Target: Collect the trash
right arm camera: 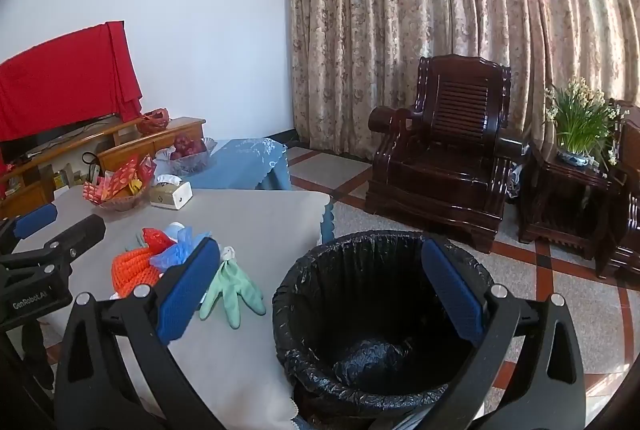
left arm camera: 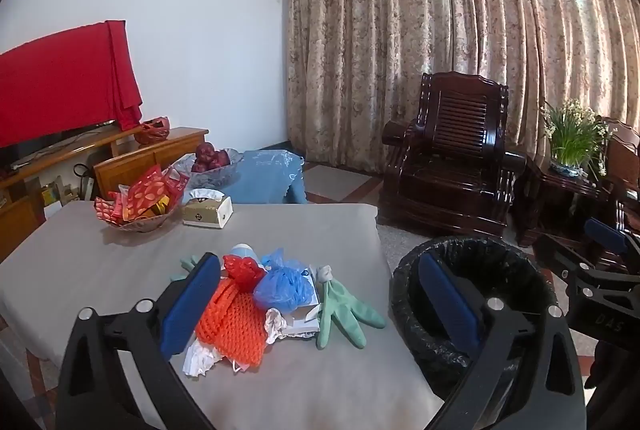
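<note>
Living-room furniture fills the background: patterned curtains at twelve o'clock, a dark wooden armchair [left arm camera: 452, 150] at two o'clock, a red cloth draped at nine o'clock. We hold two tools above a table [left arm camera: 280, 382] covered in grey cloth.

Our left tool [left arm camera: 320, 306] has its blue pads wide apart and holds nothing. It hangs over the trash pile at six o'clock in its view. That pile holds an orange net [left arm camera: 232, 322], a red bag [left arm camera: 244, 270], a blue bag [left arm camera: 284, 286], crumpled white paper [left arm camera: 200, 358] and a green glove [left arm camera: 344, 310] lying at its right edge.

Our right tool [right arm camera: 320, 298] is likewise spread open and empty. It hovers near the bin [right arm camera: 380, 310], lined with a black bag, which stands on the floor just beside the table's right edge. We see nothing in the bin but liner, so we judge the collecting has not begun.

Risks ahead: the pieces overlap, so closing on the net may drag neighbours off the table. The bags are thin and may slip out on the way across. A snack basket [left arm camera: 136, 210] and tissue box [left arm camera: 208, 210] sit at eleven o'clock, well apart from the pile; a wide reach could knock them.
</note>
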`<state>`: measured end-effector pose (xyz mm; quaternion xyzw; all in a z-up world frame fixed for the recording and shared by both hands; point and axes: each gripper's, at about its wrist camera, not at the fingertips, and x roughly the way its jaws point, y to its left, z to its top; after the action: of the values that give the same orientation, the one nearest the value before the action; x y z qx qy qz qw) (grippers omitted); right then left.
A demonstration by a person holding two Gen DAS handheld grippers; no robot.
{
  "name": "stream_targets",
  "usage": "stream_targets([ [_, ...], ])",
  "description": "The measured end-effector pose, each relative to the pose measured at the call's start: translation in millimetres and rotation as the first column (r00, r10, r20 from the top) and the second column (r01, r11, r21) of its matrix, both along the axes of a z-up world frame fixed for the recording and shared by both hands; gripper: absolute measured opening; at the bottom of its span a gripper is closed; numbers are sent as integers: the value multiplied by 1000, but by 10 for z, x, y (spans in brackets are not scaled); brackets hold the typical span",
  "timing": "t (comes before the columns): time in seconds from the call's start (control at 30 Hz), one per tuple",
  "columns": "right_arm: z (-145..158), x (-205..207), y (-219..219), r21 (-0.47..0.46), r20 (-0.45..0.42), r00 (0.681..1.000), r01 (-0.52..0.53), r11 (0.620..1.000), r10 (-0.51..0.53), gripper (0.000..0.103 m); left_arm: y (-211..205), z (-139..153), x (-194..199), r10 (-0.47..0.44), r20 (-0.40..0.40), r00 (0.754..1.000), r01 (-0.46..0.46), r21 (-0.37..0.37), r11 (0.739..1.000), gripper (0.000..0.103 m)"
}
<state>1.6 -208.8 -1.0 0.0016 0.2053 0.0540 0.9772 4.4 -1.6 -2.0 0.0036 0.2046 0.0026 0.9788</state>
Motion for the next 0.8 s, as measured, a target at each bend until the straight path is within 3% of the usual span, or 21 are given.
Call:
stream_targets([
  [0.8, -10, 0, 11, 1, -4, 1000, 0, 1000, 0, 98, -7, 5, -2, 0, -1, 1000, 0, 3, 1000, 97],
])
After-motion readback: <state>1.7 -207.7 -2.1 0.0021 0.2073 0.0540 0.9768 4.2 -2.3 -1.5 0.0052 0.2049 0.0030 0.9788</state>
